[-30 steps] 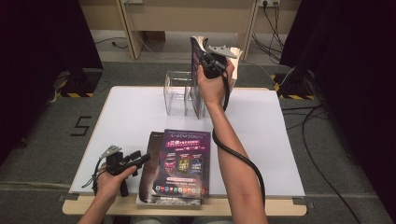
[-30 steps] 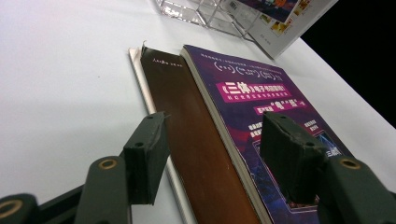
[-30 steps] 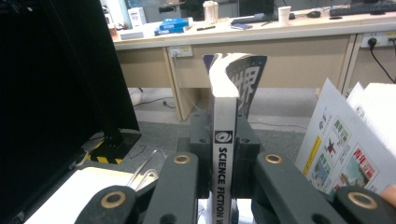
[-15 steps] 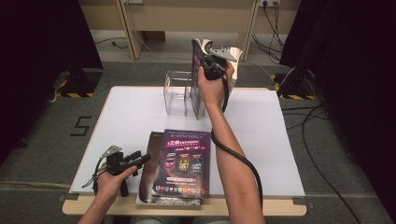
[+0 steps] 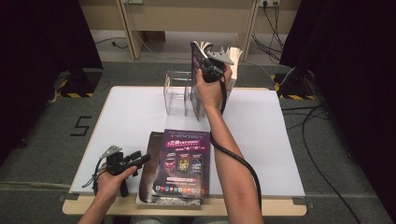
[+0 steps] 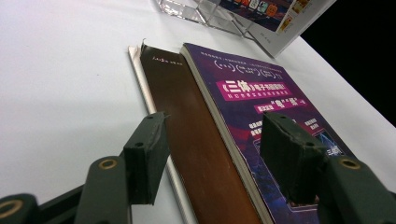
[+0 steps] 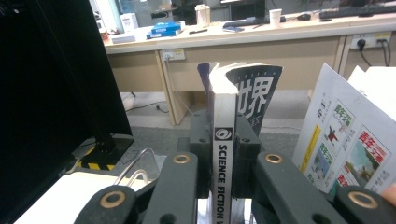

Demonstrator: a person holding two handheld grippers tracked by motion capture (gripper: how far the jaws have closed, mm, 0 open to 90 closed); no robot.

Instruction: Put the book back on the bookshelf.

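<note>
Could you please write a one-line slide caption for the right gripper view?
Right gripper clamps an upright magazine by its spine, above a clear rack.

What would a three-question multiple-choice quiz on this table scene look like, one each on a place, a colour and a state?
1. Where is the magazine that the right gripper holds?
A. Flat on the table
B. Upright above the clear rack
C. On the floor

2. What colour is the cover of the top book on the near stack?
A. Purple
B. Yellow
C. White

3. How do the jaws of the left gripper stand?
A. Clamped on a cup
B. Shut tight with nothing between them
C. Open, astride the stack's edge

Answers:
1 B: the high view shows it raised on edge over the clear rack at the far side of the table.
2 A: both the high view and the left gripper view show a purple cover.
3 C: the left gripper view shows a wide gap between them, pads off the books.
</note>
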